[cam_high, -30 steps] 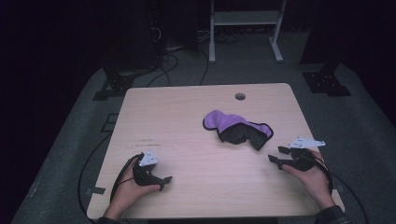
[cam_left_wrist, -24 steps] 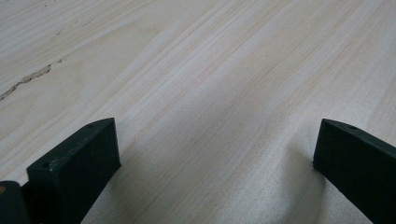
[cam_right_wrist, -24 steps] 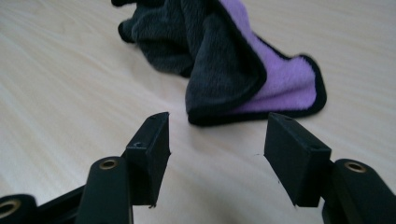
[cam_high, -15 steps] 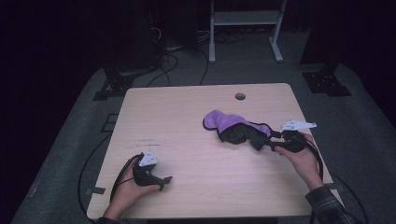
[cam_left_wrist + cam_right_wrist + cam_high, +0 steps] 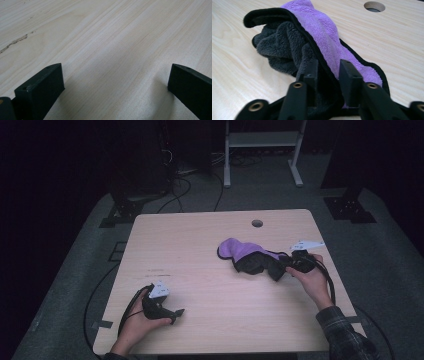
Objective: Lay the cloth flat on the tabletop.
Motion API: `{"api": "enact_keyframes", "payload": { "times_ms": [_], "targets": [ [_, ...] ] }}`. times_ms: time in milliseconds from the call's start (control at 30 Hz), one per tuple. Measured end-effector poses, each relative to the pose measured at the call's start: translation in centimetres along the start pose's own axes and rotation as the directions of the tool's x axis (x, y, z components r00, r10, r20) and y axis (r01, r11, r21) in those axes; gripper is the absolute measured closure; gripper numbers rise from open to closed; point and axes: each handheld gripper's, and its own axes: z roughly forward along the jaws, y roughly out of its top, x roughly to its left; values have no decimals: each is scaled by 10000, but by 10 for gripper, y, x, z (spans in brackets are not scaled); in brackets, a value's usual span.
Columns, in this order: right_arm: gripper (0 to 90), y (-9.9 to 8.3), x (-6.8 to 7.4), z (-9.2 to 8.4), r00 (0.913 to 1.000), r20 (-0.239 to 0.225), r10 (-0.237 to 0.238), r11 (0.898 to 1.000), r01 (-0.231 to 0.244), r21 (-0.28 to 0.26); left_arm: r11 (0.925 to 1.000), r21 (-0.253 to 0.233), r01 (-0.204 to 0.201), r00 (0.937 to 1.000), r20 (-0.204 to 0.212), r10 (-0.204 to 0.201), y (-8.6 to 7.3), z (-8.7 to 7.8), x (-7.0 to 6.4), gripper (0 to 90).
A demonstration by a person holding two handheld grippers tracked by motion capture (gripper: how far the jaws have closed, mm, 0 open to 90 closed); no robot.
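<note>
High view: purple-and-black cloth (image 5: 252,259) right of centre on table (image 5: 200,250); right gripper (image 5: 289,265) at its right end, left gripper (image 5: 172,312) lower left.
Left gripper view: jaws wide apart, nothing between, bare wood.
Right gripper view: jaws, just closing, pinch the cloth (image 5: 312,50) fold, lower centre.

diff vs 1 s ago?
The right hand-held gripper moved in from the table's right edge to the cloth, and its jaws have just been closing around the cloth's near, black-trimmed fold, which now sits between them. The left hand-held gripper stayed put near the table's front left, jaws wide open over bare wood. The cloth lies about where it was.
</note>
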Motion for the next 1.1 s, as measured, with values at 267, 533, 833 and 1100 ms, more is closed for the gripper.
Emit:
{"api": "enact_keyframes", "payload": {
  "times_ms": [267,533,833,1100],
  "targets": [
    [872,6,-2,4,9988,-271,414,9991,-417,-114,10000,-4,3,10000,-1,-3,0,0,0,0],
    [876,27,19,-17,9957,-923,-17,9956,-70,-932,10000,1,-3,10000,-1,3,0,0,0,0],
    [876,50,67,-29,9710,-2160,-1023,9855,694,-1547,10000,-21,27,10000,4,-27,0,0,0,0],
    [876,61,109,-27,9297,-3198,-1827,9758,1316,-1748,10000,-23,29,10000,2,-29,0,0,0,0]
  ]
}}
